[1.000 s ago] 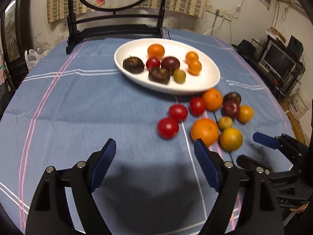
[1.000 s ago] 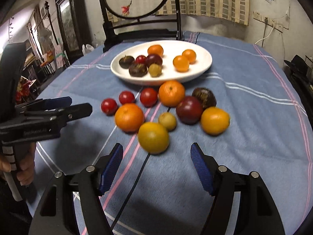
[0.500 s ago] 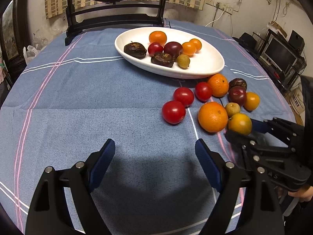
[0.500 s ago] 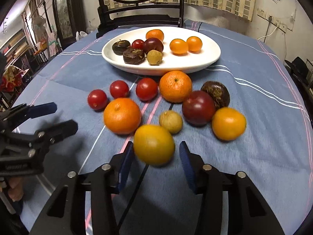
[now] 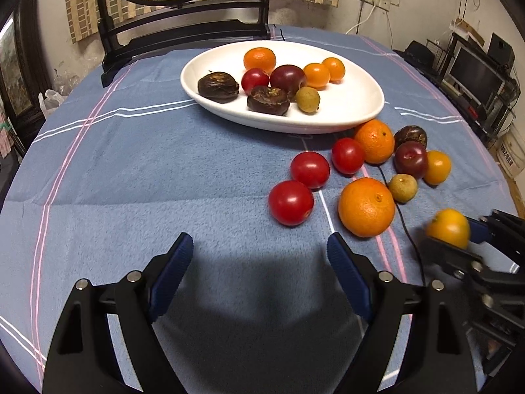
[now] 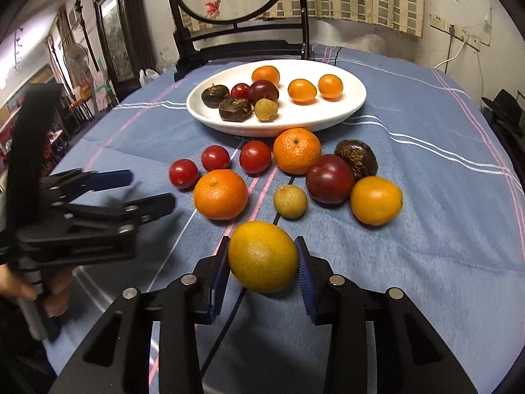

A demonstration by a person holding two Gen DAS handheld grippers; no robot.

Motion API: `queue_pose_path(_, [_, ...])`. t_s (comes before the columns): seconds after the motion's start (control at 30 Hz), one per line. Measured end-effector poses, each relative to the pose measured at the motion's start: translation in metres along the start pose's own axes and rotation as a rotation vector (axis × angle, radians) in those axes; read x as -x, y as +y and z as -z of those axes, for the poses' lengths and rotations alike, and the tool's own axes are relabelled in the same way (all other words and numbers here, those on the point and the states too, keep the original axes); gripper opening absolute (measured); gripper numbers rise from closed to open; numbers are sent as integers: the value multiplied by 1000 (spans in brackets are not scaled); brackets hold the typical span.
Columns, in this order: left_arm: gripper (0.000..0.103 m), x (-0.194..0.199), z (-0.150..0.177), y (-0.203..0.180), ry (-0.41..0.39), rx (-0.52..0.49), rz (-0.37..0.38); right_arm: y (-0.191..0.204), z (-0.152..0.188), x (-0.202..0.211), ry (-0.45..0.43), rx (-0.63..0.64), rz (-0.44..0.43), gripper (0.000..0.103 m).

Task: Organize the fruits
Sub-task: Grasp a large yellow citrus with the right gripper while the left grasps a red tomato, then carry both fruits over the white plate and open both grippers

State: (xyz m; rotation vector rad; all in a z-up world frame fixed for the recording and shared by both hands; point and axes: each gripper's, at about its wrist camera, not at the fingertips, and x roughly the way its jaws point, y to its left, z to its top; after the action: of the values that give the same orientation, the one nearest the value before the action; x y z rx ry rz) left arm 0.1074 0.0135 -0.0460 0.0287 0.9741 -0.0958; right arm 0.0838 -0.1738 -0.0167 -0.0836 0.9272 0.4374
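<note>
A white oval plate (image 5: pixel 344 108) holds several fruits at the table's far side. Loose fruit lies in front of it: red tomatoes (image 5: pixel 291 202), oranges (image 5: pixel 366 207), a dark plum (image 6: pixel 329 179), a small brownish longan (image 6: pixel 290 202). My right gripper (image 6: pixel 262 241) is closing, and its blue pads press both sides of a yellow citrus (image 6: pixel 262 262), which is just clear of the pile. The left wrist view shows the same citrus (image 5: pixel 449 228) at far right. My left gripper (image 5: pixel 259 239) stands open and empty over the cloth, just short of the nearest tomato.
A blue checked cloth (image 5: pixel 131 180) covers the round table. A dark wooden stand (image 6: pixel 236 42) with a round embroidered screen stands behind the plate. A thin black cord (image 5: pixel 403 216) runs among the loose fruit. A hand (image 6: pixel 49 292) grips the left tool's handle.
My right gripper's jaws have closed from wide apart onto the yellow citrus and drawn it back from the pile. The left gripper has sunk and come closer to the tomatoes.
</note>
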Motion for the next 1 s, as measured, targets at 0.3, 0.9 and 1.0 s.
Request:
queue_pose_path(0.3, [60,-19,-15,-6,13,-34,5,-5,5,9,-22,-11,-47,39])
queue_pose_path(0.9, [30,24,-38,1,-58,-31,104,2,-22,28,-77,55,-24,39])
queue_pose_path(1.0, [30,32,-54,2,-85,-27,110,5,-42,35,-117,87,-18,39])
